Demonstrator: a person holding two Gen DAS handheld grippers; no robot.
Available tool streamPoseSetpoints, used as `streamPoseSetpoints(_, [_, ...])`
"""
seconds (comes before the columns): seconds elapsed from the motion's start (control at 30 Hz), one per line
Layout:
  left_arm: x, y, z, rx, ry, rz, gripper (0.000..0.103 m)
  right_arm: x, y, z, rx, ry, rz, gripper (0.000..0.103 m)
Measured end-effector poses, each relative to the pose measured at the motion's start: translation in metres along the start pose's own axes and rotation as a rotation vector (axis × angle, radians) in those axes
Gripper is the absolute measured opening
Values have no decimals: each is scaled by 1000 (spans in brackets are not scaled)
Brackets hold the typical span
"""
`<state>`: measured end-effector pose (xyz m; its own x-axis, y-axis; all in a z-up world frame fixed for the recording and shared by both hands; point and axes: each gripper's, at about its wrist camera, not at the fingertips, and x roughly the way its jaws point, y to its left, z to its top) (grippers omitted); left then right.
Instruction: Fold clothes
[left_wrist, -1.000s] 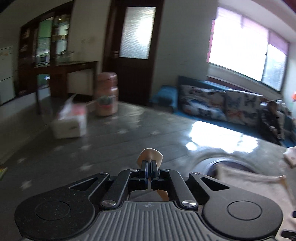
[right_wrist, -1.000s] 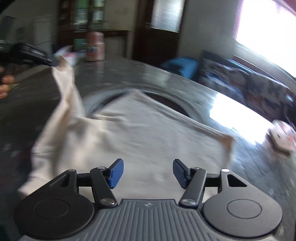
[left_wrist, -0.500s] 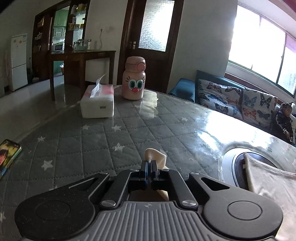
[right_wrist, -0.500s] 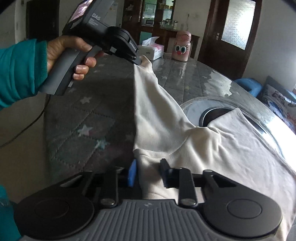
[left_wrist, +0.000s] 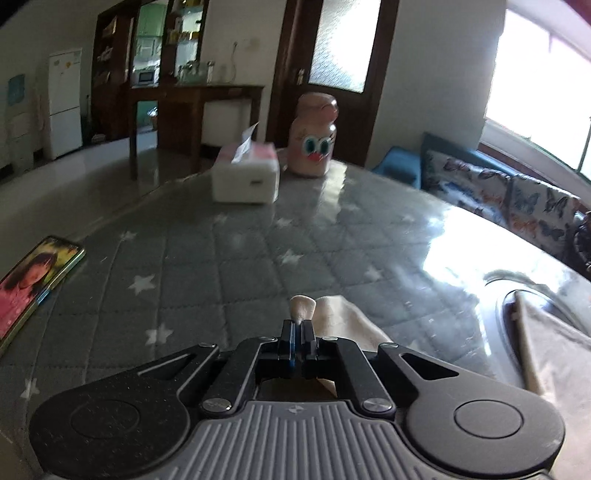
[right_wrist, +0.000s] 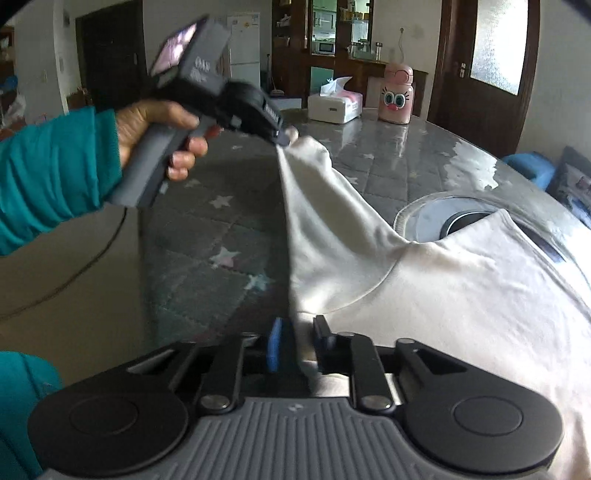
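A cream garment (right_wrist: 461, 295) lies spread over the right part of the grey star-quilted table (right_wrist: 229, 221). One sleeve rises from it to my left gripper (right_wrist: 282, 139), which a hand in a teal sleeve holds above the table. The left wrist view shows that gripper (left_wrist: 297, 326) shut on the sleeve's tip (left_wrist: 303, 306), which pokes out past the fingers. My right gripper (right_wrist: 297, 332) has the garment's near-left edge between its pads. Its jaws are easing open a little, with the cloth still pinched.
A white tissue box (left_wrist: 245, 177) and a pink bottle with a cartoon face (left_wrist: 314, 144) stand at the table's far side. A phone (left_wrist: 33, 280) lies at the left edge. A round metal inset (right_wrist: 443, 218) sits partly under the garment. A sofa stands beyond.
My right gripper swung left to the garment's edge and its jaws closed from wide apart onto the cloth. The left gripper sank a little and moved across the table, still holding the sleeve tip.
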<state>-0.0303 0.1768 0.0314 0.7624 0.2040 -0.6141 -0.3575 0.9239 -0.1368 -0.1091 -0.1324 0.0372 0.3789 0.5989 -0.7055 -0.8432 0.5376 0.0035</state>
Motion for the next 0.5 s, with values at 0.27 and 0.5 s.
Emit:
streamPoseSetpoints(0.27, [-2,7,-5,12,5,100,14,-53,-28,-17,127,-40,-97,30])
streamPoseSetpoints(0.5, [-22,-5,-6,12,16,-42,13,-84,-72,-56,290,-25,-312,30])
